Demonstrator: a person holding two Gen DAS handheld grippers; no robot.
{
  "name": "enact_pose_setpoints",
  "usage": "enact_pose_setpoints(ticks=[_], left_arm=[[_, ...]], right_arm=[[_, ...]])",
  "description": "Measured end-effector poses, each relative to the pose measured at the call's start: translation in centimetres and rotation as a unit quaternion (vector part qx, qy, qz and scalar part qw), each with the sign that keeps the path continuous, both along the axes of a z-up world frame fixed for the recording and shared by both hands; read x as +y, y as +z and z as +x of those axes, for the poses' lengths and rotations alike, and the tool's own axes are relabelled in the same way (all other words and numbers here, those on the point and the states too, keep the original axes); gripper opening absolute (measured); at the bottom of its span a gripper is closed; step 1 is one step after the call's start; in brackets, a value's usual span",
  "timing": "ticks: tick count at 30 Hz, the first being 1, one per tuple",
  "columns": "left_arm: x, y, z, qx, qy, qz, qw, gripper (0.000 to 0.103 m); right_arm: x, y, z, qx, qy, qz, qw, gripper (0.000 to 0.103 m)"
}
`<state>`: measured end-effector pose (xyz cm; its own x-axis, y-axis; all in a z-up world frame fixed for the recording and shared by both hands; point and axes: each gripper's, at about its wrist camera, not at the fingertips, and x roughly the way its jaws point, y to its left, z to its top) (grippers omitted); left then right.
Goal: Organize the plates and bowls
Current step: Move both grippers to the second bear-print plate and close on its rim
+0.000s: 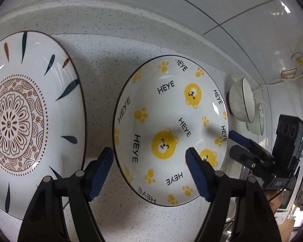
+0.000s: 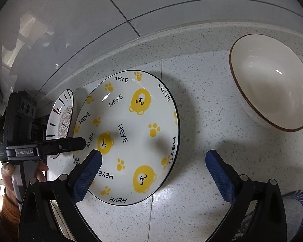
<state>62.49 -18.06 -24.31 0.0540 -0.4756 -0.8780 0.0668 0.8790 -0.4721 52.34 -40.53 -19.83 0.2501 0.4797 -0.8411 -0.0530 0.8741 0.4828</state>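
On speckled counter [image 1: 103, 64]: yellow-bear "HEYE" plate [image 1: 169, 129].

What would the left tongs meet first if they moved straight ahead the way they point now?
Probably the bear plate: the open left tongs straddle its near-left rim, though depth is unclear.

The left gripper [image 1: 149, 157] hangs over the speckled counter [image 1: 103, 60] with its blue-padded fingers [image 1: 100, 171] spread wide and nothing between them, one finger over the bear plate [image 1: 167, 109], which lies flat between a larger flower-patterned plate [image 1: 30, 111] on one side and two small bowls [image 1: 244, 100] near the wall on the other. The right gripper [image 1: 240, 141] reaches in at the bear plate's far rim, its blue tip at the edge; whether it touches is unclear.
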Motion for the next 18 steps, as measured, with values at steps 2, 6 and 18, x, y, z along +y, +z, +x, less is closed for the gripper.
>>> enact_pose_setpoints(ticks=[2, 6, 18], left_arm=[[-0.4, -0.1, 0.1, 0.000, -0.002, 0.000, 1.0000, 0.073], [0.0, 0.0, -0.1, -0.016, 0.047, -0.018, 0.9986, 0.073], [-0.4, -0.4, 1.0, 0.011, 0.003, -0.046, 0.9989, 0.059]], right_arm=[[-0.1, -0.3, 0.3, 0.004, -0.001, 0.013, 1.000, 0.101], [0.1, -0.4, 0.9, 0.005, 0.005, 0.023, 1.000, 0.101], [0.1, -1.3, 1.6, 0.020, 0.012, 0.032, 0.999, 0.085]])
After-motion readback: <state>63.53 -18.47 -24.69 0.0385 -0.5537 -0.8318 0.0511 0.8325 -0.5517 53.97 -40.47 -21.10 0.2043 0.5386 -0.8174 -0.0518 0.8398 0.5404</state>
